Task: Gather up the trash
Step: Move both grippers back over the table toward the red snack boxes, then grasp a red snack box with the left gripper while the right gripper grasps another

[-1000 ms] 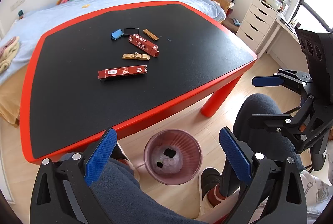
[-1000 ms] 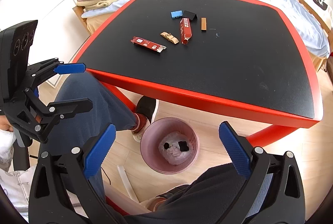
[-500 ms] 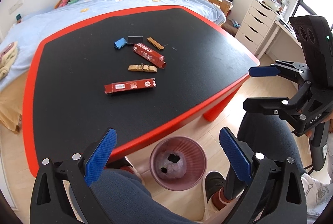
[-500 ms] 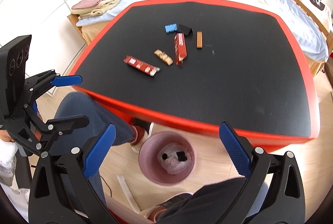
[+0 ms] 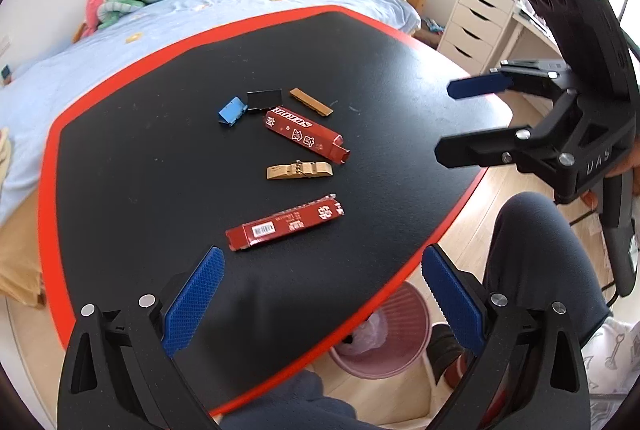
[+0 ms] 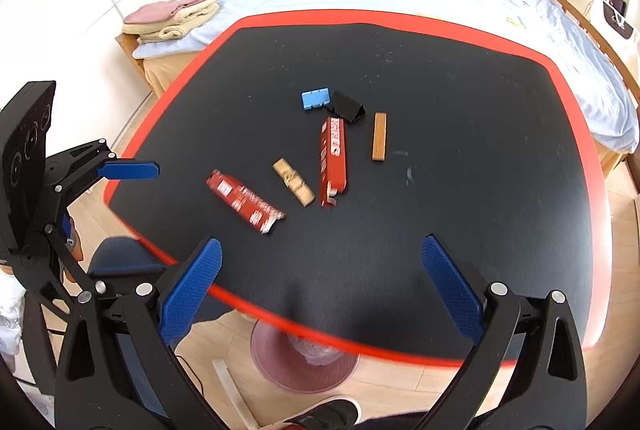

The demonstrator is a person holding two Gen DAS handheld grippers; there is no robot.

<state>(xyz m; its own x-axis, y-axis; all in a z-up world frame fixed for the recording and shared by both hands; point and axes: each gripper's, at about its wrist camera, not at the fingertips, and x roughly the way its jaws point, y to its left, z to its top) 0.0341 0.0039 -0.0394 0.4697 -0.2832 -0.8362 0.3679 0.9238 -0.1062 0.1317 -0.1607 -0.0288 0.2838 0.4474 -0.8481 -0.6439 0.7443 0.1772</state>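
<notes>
Bedroom, black tabletop (image 5: 140,190) | red wrapper (image 5: 284,227) mid-table toward near edge, light, crinkly: pinch across its width | left gripper (image 5: 320,294), right gripper (image 6: 320,280) jaws apart, empty | bin (image 5: 380,334) below near edge

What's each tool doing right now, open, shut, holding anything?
Left tool: open, empty, above the table.
Right tool: open, empty, above the table.
</notes>
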